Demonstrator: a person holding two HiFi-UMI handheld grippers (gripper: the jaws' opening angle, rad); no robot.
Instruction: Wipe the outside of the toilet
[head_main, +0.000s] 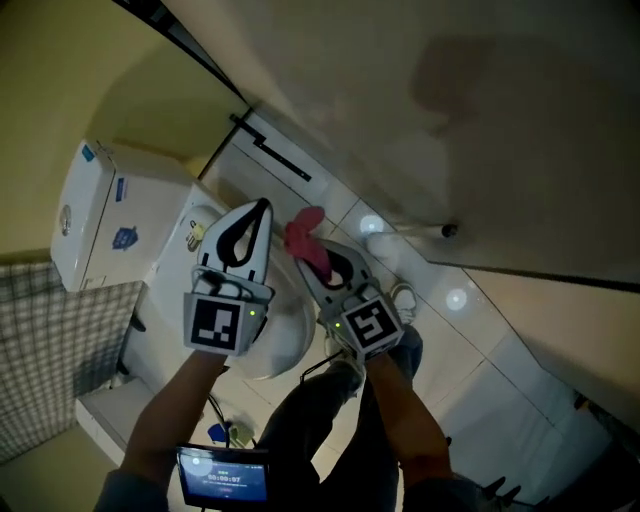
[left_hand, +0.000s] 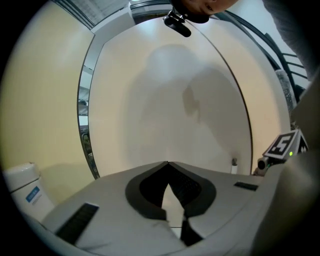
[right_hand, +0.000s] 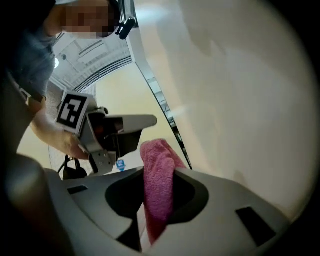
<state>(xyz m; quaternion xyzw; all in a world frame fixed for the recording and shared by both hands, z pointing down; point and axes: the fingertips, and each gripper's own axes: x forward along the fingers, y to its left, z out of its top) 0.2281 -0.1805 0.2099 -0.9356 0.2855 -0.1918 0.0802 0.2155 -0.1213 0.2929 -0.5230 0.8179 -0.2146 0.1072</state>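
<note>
In the head view both forearms reach forward from the bottom of the frame and rise toward its centre, side by side, each gripper pointing up and slightly to the right. The left forearm comes up from the lower left, the right forearm from the lower middle.

The left gripper has its jaws pressed together with the tips meeting and nothing between them. In the left gripper view it points at a pale wall panel. It hangs above the toilet, whose white tank fills the upper left of the head view. The rounded bowl shows below and between the two marker cubes.

The right gripper sits just right of the left one, near it but apart. Its jaws pinch a pink cloth. In the right gripper view the cloth stands up between the jaws, and its folded top pokes out past the tips. No view shows the cloth touching the toilet.

A small lit screen sits at the bottom edge, near the left forearm. White floor tiles spread across the lower right.
</note>
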